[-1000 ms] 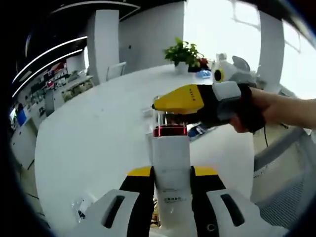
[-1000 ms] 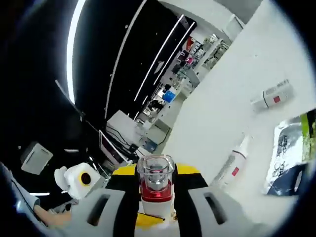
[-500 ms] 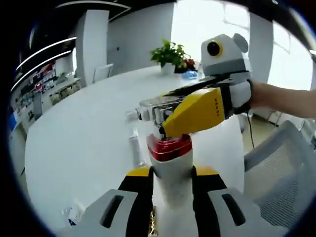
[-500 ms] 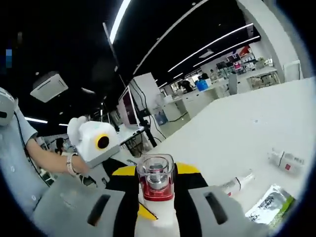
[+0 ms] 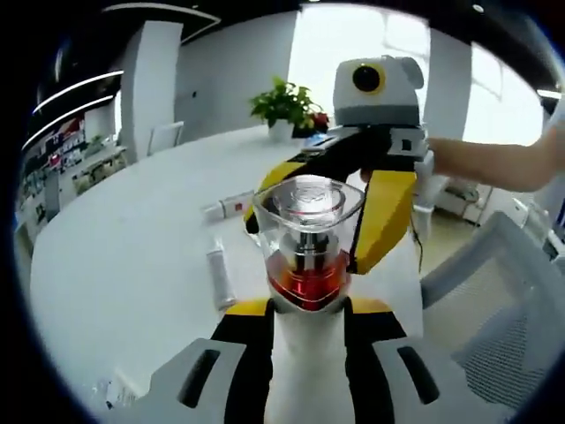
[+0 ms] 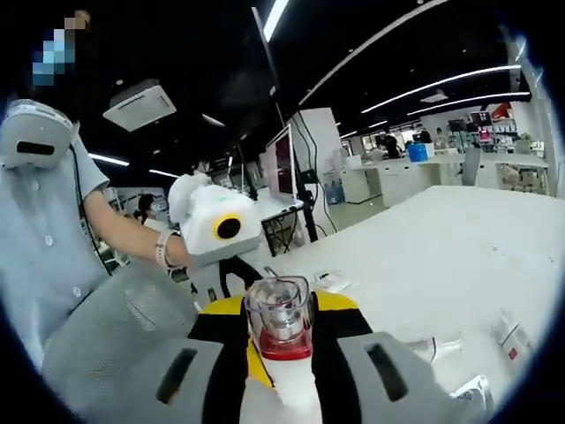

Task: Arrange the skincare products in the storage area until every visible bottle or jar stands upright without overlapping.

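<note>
A white bottle with a red collar and a clear cap (image 5: 307, 231) is held in the air over the table. My left gripper (image 5: 307, 311) is shut on its white body. The right gripper's yellow fingers (image 5: 385, 216) reach in from the right and flank the cap. In the right gripper view the same bottle (image 6: 280, 325) stands between the jaws of my right gripper (image 6: 281, 311), which is shut on it. A white tube (image 5: 219, 276) lies flat on the white table (image 5: 132, 238). Two more bottles (image 6: 510, 336) (image 6: 436, 347) lie on their sides.
A power strip (image 5: 231, 208) and a potted plant (image 5: 284, 103) sit farther back on the table. A mesh chair (image 5: 508, 318) stands at the right. A person in a light blue shirt (image 6: 48, 238) holds the grippers. A foil packet (image 6: 472, 394) lies near the bottles.
Both views have swung. The bottle's cap now faces the left camera, and the right gripper has shifted from over the cap to behind it. Both grippers stay shut on the bottle.
</note>
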Available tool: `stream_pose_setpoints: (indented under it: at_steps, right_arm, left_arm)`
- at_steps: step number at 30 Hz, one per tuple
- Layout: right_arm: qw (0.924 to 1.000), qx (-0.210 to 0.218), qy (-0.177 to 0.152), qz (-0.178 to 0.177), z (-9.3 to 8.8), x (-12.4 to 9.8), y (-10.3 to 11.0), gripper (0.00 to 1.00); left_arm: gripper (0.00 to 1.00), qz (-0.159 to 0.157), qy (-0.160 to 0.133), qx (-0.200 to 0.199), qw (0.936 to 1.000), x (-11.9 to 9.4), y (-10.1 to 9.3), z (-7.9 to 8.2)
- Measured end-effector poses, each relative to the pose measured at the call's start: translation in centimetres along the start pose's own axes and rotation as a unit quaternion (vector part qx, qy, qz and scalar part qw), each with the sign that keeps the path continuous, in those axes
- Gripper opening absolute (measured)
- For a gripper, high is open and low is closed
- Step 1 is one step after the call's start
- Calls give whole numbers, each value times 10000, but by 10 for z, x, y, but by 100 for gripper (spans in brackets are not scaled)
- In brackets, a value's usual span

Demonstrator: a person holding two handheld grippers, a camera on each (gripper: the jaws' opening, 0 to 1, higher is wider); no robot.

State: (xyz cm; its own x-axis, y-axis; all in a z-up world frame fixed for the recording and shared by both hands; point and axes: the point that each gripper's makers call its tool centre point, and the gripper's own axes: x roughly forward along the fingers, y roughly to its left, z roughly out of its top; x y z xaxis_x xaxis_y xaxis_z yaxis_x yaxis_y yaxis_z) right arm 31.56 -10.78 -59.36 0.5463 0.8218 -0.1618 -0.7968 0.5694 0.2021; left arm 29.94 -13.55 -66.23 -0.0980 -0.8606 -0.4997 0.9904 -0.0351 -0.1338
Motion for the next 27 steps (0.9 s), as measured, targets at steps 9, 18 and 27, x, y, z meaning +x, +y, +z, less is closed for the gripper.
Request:
stream_pose_setpoints:
  at_steps: [9, 18, 27]
  right_arm:
    - [9982, -385, 38, 449, -3, -10, 6, 26]
    - [9992, -238, 74, 297, -1, -13, 1, 29]
    - [9952, -191, 43, -956, 0, -17, -13, 31]
  left_arm:
    - [27, -75, -95, 144, 9998, 7, -6, 5]
    - [27, 196, -136, 67, 9997, 13, -4, 8]
    - [27, 520, -175, -44, 9985, 19, 0, 12]
